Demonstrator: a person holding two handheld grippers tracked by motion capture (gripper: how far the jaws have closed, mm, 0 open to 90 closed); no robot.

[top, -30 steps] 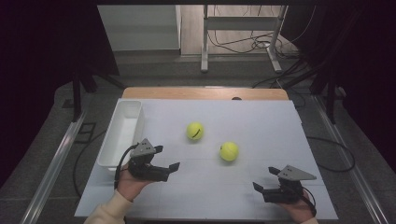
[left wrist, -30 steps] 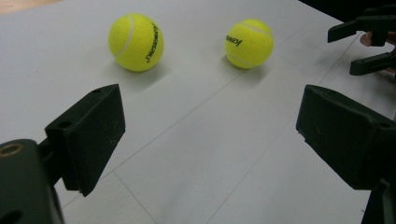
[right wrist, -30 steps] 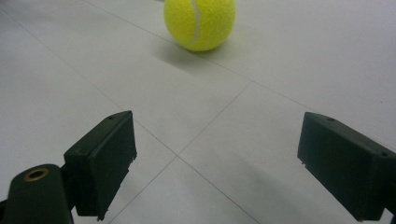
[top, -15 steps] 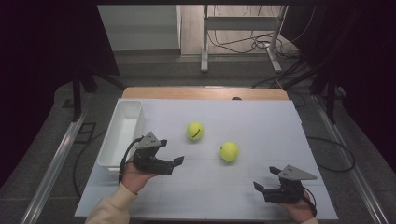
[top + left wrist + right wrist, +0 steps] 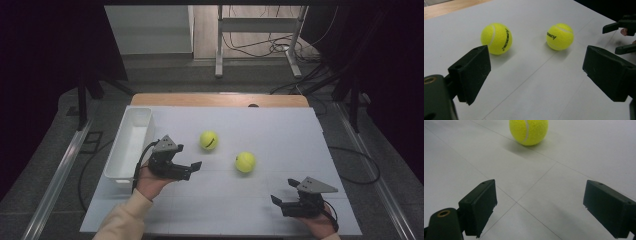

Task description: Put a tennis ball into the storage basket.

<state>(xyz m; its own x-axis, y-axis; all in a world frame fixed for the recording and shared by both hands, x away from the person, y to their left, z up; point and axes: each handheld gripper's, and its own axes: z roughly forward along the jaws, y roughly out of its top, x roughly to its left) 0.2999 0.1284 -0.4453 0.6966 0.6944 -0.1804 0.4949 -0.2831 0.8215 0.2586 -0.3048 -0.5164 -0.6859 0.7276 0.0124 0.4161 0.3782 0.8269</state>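
The left hand-held gripper [image 5: 192, 167] hovered with its jaws spread and empty, just beside the white bin [image 5: 129, 145] and pointing away from it toward two tennis balls. The nearer tennis ball [image 5: 209, 140] lay on the white surface [image 5: 280, 135] a little beyond that gripper, the second tennis ball [image 5: 245, 162] farther from the bin, the two apart. The right hand-held gripper [image 5: 285, 192], jaws likewise spread and empty, sat well away from the bin at the surface's near edge.
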